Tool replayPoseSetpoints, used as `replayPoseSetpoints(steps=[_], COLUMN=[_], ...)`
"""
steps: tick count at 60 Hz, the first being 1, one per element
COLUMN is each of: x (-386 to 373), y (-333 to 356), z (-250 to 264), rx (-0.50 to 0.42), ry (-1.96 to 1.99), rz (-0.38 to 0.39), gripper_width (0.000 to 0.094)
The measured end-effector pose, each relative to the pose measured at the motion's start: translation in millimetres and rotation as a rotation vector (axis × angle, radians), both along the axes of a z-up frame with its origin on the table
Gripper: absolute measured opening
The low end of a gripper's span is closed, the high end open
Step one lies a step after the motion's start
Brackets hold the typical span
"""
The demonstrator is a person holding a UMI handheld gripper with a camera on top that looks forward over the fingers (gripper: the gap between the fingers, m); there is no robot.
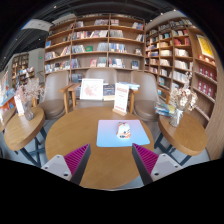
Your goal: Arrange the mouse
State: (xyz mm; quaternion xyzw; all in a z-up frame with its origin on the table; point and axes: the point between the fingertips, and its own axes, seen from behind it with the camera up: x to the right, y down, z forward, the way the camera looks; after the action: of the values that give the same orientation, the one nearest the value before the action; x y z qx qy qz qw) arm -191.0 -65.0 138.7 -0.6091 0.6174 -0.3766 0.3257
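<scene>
The hand-held gripper, fingers spread and empty, is approaching the mouse on the pad; closing in comes next.

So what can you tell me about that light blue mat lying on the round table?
The light blue mat is a thin rectangle with rounded corners, lying flat on the round wooden table, just ahead of the open claw and untouched by its fingers. A small white and reddish thing, probably the mouse, rests on its middle. The material looks soft, but I cannot tell for sure.
</scene>
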Motion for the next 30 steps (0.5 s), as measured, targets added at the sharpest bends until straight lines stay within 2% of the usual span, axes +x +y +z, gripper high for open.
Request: replayPoseSetpoints(steps=[22, 30], x=[-69, -79], y=[11, 9], z=[-7, -14], rx=[0.001, -0.027], ry=[-0.007, 0.004], rz=[0.027, 0.036], gripper_width=[0.0855, 0.0854])
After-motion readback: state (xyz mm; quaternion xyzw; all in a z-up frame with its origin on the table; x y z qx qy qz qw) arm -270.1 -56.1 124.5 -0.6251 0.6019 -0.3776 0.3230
